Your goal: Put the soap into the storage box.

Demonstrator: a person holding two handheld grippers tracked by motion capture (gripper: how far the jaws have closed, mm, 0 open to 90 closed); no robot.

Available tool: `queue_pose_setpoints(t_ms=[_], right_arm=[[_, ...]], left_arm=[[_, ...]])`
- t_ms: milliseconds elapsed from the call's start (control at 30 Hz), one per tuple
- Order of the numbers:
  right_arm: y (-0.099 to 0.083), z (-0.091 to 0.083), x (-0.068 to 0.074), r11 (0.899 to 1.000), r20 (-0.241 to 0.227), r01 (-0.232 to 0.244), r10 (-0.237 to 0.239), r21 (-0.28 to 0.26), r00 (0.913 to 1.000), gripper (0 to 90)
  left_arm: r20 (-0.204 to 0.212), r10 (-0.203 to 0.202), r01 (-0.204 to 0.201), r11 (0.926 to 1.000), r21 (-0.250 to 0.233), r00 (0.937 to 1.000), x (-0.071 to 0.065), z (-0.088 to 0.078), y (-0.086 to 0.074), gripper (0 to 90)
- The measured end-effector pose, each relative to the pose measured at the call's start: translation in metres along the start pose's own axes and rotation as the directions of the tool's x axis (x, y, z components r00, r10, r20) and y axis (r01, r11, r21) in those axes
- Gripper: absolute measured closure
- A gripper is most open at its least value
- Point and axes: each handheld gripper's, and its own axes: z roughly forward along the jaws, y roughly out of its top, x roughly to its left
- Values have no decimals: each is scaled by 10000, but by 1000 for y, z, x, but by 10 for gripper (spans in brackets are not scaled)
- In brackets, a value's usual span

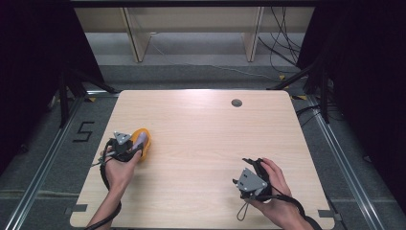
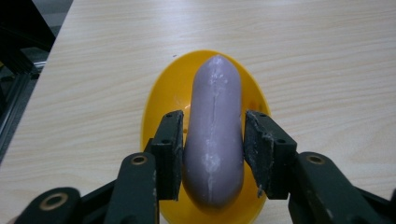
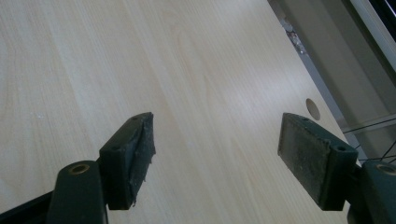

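A purple eggplant-shaped piece [image 2: 214,140] lies lengthwise in a shallow yellow bowl [image 2: 159,98] near the table's left edge. My left gripper [image 2: 213,119] straddles the piece at its wide near end, and both black pads rest against its sides. From above, the left gripper [image 1: 138,146] reaches into the yellow bowl [image 1: 145,135], where the purple piece [image 1: 140,140] shows. My right gripper [image 1: 253,163] sits low at the front right of the table. In its own view the right gripper [image 3: 217,126] is open, with bare wood between the pads.
The light wooden table [image 1: 201,143] has a small round cable hole [image 1: 236,102] at its far side, which the right gripper view also shows as the hole [image 3: 313,108]. Dark floor, metal rails and loose cables surround the table.
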Motion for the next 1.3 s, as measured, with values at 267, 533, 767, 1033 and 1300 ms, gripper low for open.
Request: queue_pose_setpoints(t_ms=[267,533,767,1033,1300], right_arm=[[0,0,-1,9998,-60,187,-187,-18,9998,278],[0,0,-1,9999,-160,143,-143,20,9998,276],[-1,0,-1,9999,-165,123,-123,23,9998,276],[-1,0,-1,10000,-109,83,-82,53,9999,276],[-2,1,-1,9999,-209,-87,90,143,9997,276]], left_arm=[[150,-209,211,9997,-118,9997,6,-9,3,451],[990,-83,126,9990,-432,9951,17,-31,-2,296],[1305,-54,110,9990,-423,9914,24,-52,-21,267],[1685,23,-12,10000,-68,9857,30,-60,-49,268],[1917,-26,69,9997,-220,9815,35,-64,-81,321]])
